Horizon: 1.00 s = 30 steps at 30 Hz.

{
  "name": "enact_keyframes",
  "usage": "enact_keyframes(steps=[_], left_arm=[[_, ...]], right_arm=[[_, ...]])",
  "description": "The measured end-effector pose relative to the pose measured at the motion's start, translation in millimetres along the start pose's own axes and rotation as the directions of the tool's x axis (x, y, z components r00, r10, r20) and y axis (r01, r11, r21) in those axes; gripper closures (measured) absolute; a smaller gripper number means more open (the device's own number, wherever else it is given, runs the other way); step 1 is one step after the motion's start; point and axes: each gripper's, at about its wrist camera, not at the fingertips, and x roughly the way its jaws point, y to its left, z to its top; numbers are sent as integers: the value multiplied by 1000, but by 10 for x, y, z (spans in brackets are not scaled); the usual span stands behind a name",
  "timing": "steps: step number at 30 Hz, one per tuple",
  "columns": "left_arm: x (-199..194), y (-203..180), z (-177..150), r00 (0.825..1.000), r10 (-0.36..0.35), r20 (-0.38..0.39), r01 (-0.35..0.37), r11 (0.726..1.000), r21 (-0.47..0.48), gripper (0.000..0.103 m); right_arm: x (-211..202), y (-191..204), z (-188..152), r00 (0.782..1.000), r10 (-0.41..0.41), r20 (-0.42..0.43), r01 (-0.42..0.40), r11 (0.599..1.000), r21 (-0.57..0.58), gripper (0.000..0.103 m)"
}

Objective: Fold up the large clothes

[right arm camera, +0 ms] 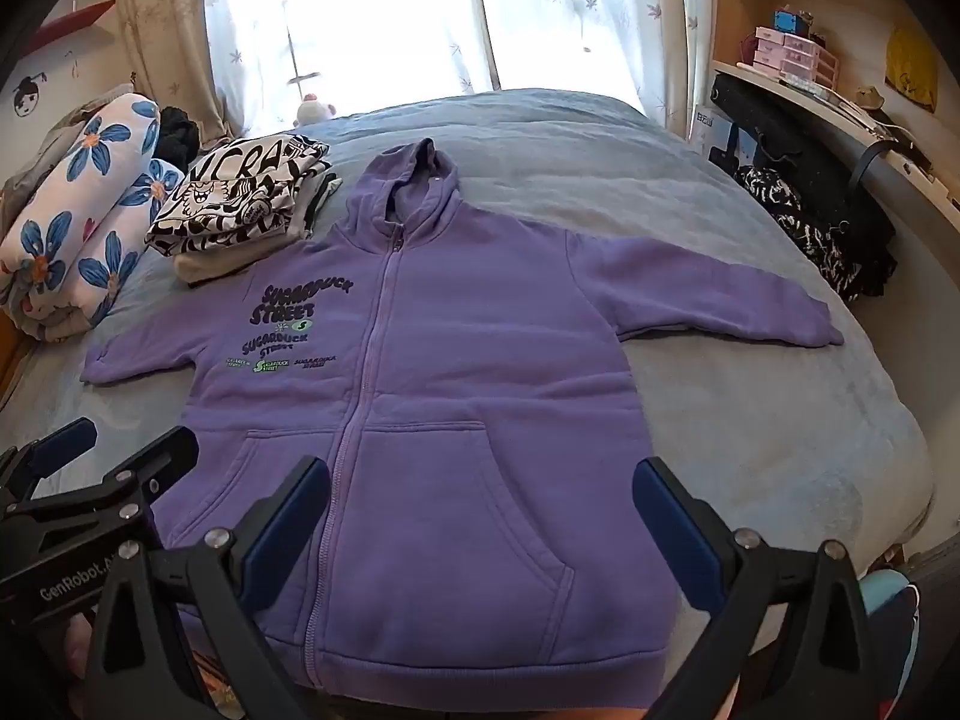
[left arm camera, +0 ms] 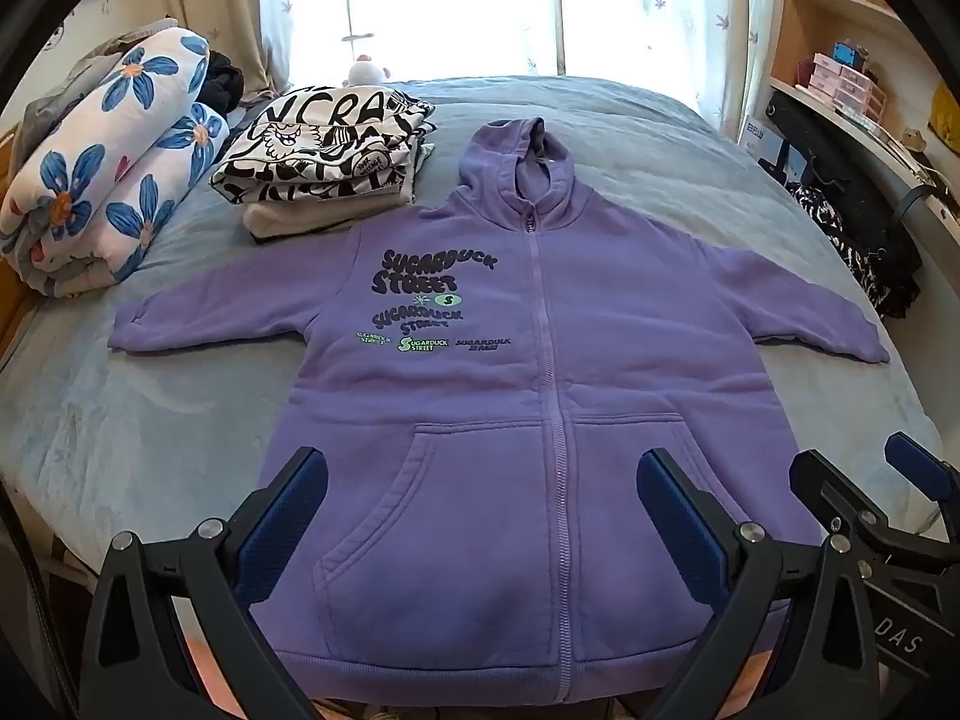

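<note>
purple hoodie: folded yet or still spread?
Spread. The purple hoodie lies flat on the bed, front up, zipped, both sleeves out sideways, hood flat.

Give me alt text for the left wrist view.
A purple zip-up hoodie lies flat, front up, sleeves spread, on a grey-blue bed. The open left tongs hover above its hem; folded clothes sit beyond.
</note>
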Motion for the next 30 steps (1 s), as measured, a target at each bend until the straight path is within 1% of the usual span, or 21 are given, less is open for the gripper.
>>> enact_keyframes(steps=[6, 13, 14, 21, 22, 30], left_arm=[[8, -6, 0, 1000, -1, -9, 1, 1000, 1, 1], [-19, 89, 36, 1000, -5, -25, 5, 1000, -6, 1], [43, 51, -22, 1000, 1, -24, -1, 1000, -2, 1], [36, 48, -36, 999, 2, -35, -2, 1000, -5, 1], [39, 48, -37, 999, 2, -36, -3, 1000, -5, 1], [44, 56, -40, 999, 4, -44, -4, 1000, -9, 1]], right_arm=[[5, 0, -5, 1000, 0, -6, 0, 1000, 0, 2], [5, 8, -19, 1000, 0, -7, 0, 1000, 0, 2], [4, 10, -23, 1000, -1, -7, 1, 1000, -1, 2], [16, -2, 11, 1000, 1, -9, -1, 1000, 1, 2], [21, 33, -67, 1000, 0, -9, 0, 1000, 1, 2], [34, 48, -81, 1000, 0, -11, 0, 1000, -1, 2]])
